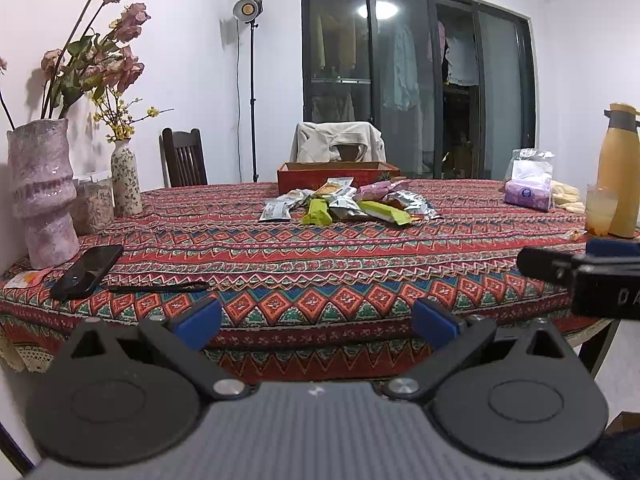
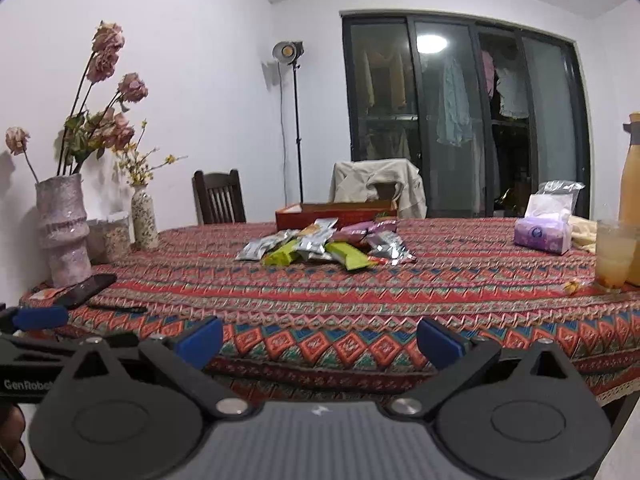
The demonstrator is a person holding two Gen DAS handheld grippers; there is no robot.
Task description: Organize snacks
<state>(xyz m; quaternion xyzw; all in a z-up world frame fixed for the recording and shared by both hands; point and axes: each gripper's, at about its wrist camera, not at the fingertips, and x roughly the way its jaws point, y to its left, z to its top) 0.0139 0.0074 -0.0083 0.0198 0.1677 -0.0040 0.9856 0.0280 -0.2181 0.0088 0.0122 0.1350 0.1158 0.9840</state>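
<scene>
A: Where do the snacks stand?

B: A loose heap of snack packets (image 1: 344, 204) lies mid-table, foil and green wrappers overlapping, just in front of a red box (image 1: 338, 172) at the far side. Nothing is held. The left gripper (image 1: 318, 322) and right gripper (image 2: 320, 340) both hang off the near edge with their blue fingers (image 2: 200, 340) spread wide, well apart from the pile.

A: What could go wrong?

B: My guess is that the packets are slick and stacked, so pinching one may drag its neighbours or let it slip out. The reach is long, too: on the right a glass of pale drink (image 2: 614, 254) stands touching a yellow flask (image 1: 620, 168), and a careless sweep of the right gripper could tip it. On the left, a black phone (image 1: 88, 270) and a dark pen-like thing (image 1: 160, 287) lie near the edge, beside a tall pink vase (image 1: 42, 188) of dried roses.

A: And the surface?

B: The table (image 1: 320, 264) wears a patterned red cloth, which could ruck up under a dragging finger. Behind it are two chairs, a lamp on a stand (image 1: 250, 12), a tissue pack (image 2: 544, 234), white walls and dark glass doors.
</scene>
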